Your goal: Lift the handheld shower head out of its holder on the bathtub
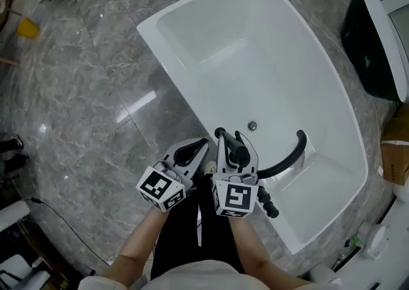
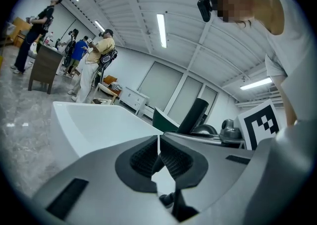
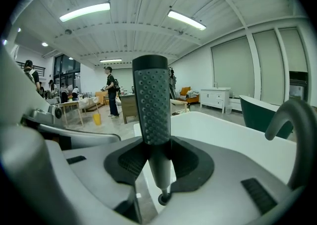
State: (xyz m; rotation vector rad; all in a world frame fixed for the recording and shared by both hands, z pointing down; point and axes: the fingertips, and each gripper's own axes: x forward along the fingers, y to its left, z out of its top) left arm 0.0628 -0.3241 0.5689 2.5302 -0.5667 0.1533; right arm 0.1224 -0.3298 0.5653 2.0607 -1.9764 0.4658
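Note:
A white freestanding bathtub (image 1: 156,30) fills the middle of the head view. At its near rim my right gripper (image 1: 231,149) is shut on the black handheld shower head (image 1: 223,144). In the right gripper view the shower head (image 3: 152,100) stands upright between the pads, its dimpled grey face towards the camera. My left gripper (image 1: 200,146) hangs just left of it, jaws together and empty; its pads (image 2: 148,157) meet at the tips. A curved black spout (image 1: 291,154) arches over the tub beside the right gripper. A black fitting (image 1: 267,206) sits on the rim below it.
Grey marble floor (image 1: 77,103) surrounds the tub. A dark green tub (image 1: 369,46) stands at the right, with a cardboard box (image 1: 395,151) near it. A cable (image 1: 61,218) lies on the floor at the left. Several people stand far back (image 2: 96,58).

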